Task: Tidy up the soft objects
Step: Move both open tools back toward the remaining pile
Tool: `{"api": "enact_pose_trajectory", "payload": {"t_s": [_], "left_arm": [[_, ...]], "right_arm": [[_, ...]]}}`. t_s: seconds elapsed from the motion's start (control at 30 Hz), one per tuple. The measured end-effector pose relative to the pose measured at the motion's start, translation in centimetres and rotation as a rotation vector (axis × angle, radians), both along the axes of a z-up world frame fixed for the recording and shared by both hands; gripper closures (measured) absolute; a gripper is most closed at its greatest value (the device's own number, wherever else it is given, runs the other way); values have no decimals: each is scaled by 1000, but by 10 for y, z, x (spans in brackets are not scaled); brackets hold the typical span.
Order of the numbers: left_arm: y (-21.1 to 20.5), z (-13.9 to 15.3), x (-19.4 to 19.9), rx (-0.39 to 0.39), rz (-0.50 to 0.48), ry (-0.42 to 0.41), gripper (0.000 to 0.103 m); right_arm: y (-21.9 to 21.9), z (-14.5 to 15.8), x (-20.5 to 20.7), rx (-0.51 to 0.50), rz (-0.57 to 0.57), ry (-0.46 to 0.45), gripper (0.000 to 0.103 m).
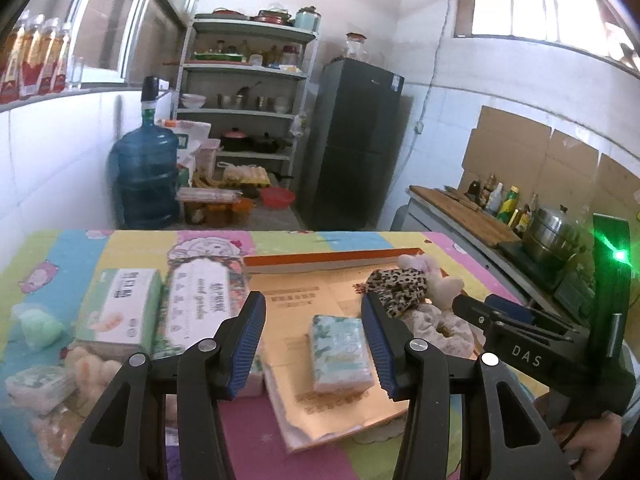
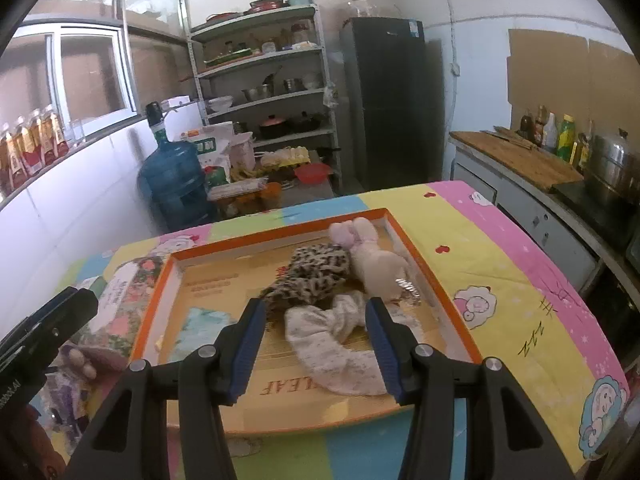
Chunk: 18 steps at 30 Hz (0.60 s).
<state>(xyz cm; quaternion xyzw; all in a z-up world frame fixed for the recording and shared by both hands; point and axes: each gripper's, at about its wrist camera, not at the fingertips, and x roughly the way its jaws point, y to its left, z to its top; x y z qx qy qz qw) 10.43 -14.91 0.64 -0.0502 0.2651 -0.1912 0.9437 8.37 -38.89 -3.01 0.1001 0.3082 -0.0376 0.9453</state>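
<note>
Hovering with jaws apart and empty, the left gripper [image 1: 314, 344] frames a tissue pack [image 1: 341, 354]; the right gripper [image 2: 315, 346], likewise apart, frames a pale cloth [image 2: 332, 344].

Gaping, empty right tongs [image 2: 316, 344] above pale cloth [image 2: 332, 348] in orange-rimmed tray [image 2: 280, 236].

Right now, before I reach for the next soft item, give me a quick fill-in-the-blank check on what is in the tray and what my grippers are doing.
1. The shallow tray has a rim coloured ____.
2. The plush toy lies beside a cloth with a ____ print.
3. The left gripper and the right gripper both hold ____.
4. The tissue pack lies ____ the tray.

Missing words: orange; leopard; nothing; inside
</note>
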Motion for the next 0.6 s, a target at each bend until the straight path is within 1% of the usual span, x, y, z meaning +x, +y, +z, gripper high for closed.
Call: {"api": "enact_pose_trajectory", "payload": {"t_s": [0.27,0.6], "left_arm": [[28,1,-16,-8,26,0,52],[54,0,-32,-11,55,0,52]], "right_arm": [[24,8,-10,-12,21,-15,51],[50,12,-21,-18,47,-26,51]]}}
